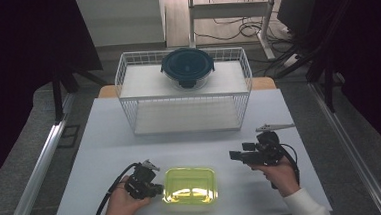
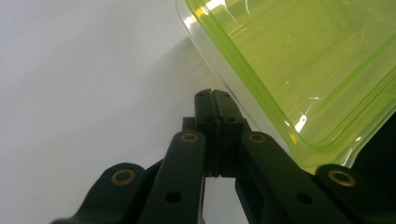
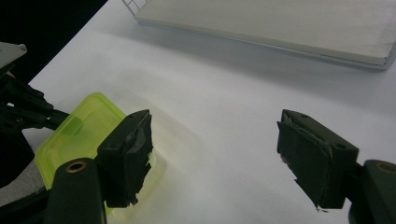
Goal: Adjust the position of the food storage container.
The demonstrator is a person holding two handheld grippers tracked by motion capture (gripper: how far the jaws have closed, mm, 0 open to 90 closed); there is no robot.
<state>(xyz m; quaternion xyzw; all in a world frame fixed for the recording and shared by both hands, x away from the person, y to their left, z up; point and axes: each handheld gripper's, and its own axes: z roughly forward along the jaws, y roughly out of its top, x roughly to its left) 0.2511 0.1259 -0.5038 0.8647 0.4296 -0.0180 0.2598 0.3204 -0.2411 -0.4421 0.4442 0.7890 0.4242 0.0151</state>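
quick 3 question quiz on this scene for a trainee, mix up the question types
1. True or false: the left claw is shut, beside the green container.
2. Which claw is open? A) left B) right
3. Fill in: the round dark-lidded container sits on the top shelf of the white wire ____.

Key: 1 true; 2 B; 3 rack
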